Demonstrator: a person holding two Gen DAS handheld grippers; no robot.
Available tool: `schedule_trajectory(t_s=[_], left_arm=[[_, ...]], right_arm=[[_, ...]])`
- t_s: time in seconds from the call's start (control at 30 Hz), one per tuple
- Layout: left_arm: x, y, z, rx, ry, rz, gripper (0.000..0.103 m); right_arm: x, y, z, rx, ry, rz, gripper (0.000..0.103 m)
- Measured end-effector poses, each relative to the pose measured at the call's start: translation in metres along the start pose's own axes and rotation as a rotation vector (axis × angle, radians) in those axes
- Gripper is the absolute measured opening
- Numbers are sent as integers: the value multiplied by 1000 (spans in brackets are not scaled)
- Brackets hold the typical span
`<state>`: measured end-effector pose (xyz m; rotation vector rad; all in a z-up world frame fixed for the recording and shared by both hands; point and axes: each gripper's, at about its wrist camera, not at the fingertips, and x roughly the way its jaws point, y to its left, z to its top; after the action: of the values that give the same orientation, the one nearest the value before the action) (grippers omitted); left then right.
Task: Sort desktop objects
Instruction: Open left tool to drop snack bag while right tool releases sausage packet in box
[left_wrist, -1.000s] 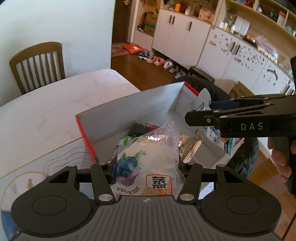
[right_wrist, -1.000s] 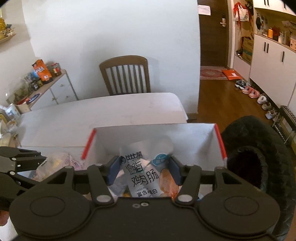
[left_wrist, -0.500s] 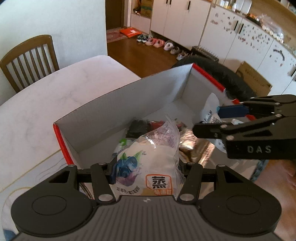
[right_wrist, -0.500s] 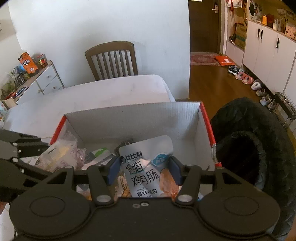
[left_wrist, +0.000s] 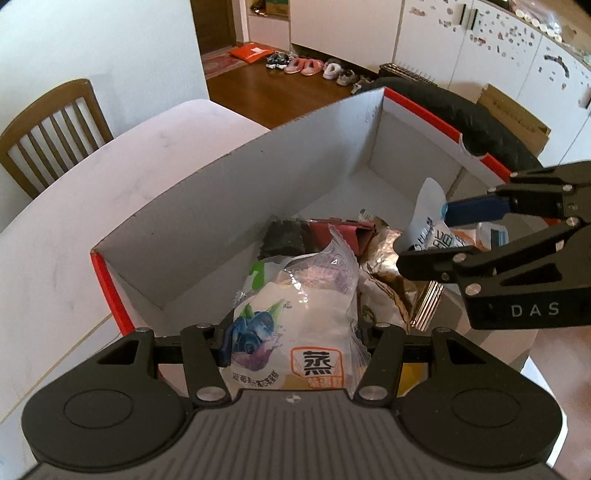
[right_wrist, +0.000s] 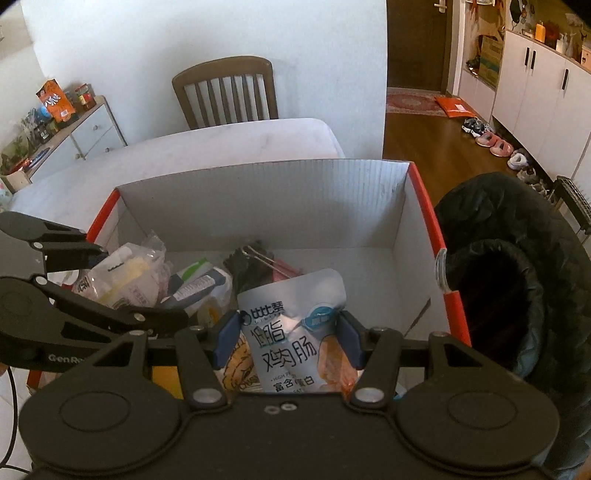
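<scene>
A red-edged white cardboard box (left_wrist: 236, 192) stands on the white table (left_wrist: 74, 206) and holds several snack packets. My left gripper (left_wrist: 295, 343) is shut on a clear blueberry bun packet (left_wrist: 299, 325), held over the box's near left part. My right gripper (right_wrist: 288, 339) is shut on a white and blue chicken sausage pouch (right_wrist: 291, 332), held over the box (right_wrist: 266, 206) at its near right. The right gripper also shows in the left wrist view (left_wrist: 439, 236), the left gripper in the right wrist view (right_wrist: 122, 288).
A dark packet (right_wrist: 251, 266), a foil packet (left_wrist: 384, 269) and a green and white packet (right_wrist: 192, 273) lie in the box. A wooden chair (right_wrist: 225, 92) stands behind the table. A black padded jacket (right_wrist: 517, 280) lies right of the box. Shoes (left_wrist: 314, 68) line the floor.
Both grippers have moved forward and down over the box with their packets. The box interior now fills both views.
</scene>
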<state>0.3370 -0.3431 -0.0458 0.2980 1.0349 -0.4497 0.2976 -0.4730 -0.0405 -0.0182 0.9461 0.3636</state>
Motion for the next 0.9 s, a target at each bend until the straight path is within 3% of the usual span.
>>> schedule_trajectory(t_s=[0.27, 0.33, 0.4, 0.5, 0.6, 0.9], left_arm=[[2, -6, -1, 27, 7, 5, 63], [1, -6, -1, 20, 5, 0, 66], [0, -5, -2, 11, -1, -1, 66], [-3, -4, -4, -6, -10, -9, 66], [-9, -1, -6, -28, -25, -15, 66], [-30, 5, -15, -84, -96, -29, 66]], right_arm=[[6, 0, -1, 4, 0, -7, 57], [9, 0, 0, 3, 11, 0, 45], [10, 2, 0, -8, 14, -8, 45], [9, 2, 2, -4, 10, 2, 50], [5, -2, 3, 10, 1, -1, 64], [-13, -10, 1, 40, -27, 34, 71]])
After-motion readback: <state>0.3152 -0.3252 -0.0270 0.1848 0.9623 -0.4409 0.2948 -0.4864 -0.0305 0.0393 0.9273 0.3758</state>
